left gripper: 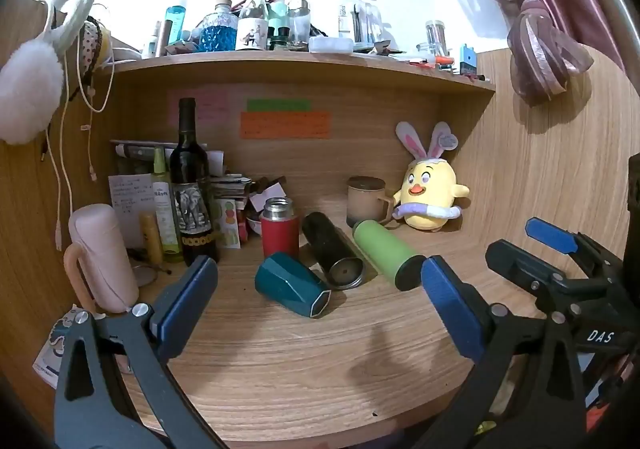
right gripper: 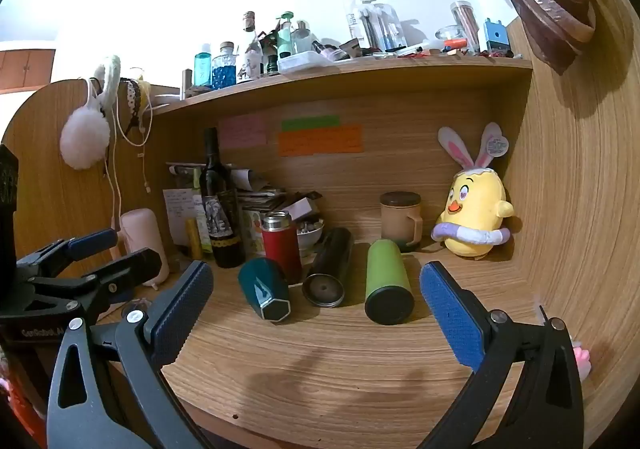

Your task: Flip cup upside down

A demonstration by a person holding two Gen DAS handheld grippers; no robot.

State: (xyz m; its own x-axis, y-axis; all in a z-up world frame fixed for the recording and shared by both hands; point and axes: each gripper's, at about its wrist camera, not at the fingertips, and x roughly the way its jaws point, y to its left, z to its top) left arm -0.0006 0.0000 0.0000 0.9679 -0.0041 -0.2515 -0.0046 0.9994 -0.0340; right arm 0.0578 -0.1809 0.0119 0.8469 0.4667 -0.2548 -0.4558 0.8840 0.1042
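teal cup [left gripper: 292,284] lies on its side ahead of both grippers' spread, empty jaws.

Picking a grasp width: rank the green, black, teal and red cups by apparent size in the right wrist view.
1. green cup
2. black cup, similar; it lies farther back, so unsure
3. teal cup
4. red cup, partly hidden behind the teal one

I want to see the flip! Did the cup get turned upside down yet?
Not yet. The teal cup, black cup and green cup all lie on their sides on the desk. Both the left gripper and right gripper hover open, holding nothing. Grabbing and flipping remain.
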